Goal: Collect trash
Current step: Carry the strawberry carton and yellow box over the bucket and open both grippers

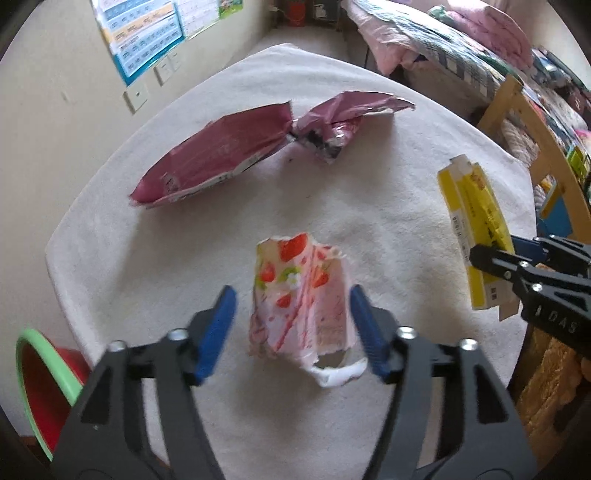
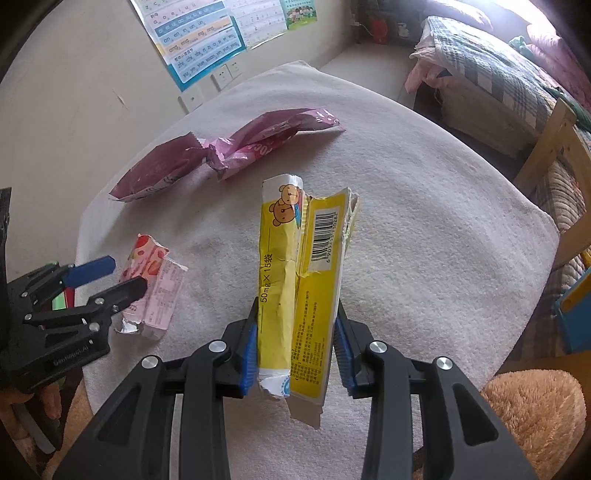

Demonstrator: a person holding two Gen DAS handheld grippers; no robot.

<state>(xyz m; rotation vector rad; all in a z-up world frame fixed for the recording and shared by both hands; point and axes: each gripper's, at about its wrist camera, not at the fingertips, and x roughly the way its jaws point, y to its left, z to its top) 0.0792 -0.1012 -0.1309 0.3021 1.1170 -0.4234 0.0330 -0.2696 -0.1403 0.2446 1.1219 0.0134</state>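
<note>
A white towel (image 1: 369,206) covers the table, posters (image 2: 207,33) hang on the wall, bed (image 2: 491,74) beyond.

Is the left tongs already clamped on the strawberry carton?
No: the left tongs straddle the strawberry carton with visible gaps between both blue pads and its sides.

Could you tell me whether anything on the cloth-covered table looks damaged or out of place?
All of it is torn packaging: the strawberry carton between the left gripper's open jaws is ripped, the yellow box in the right gripper is split, and the maroon wrapper is torn.
</note>
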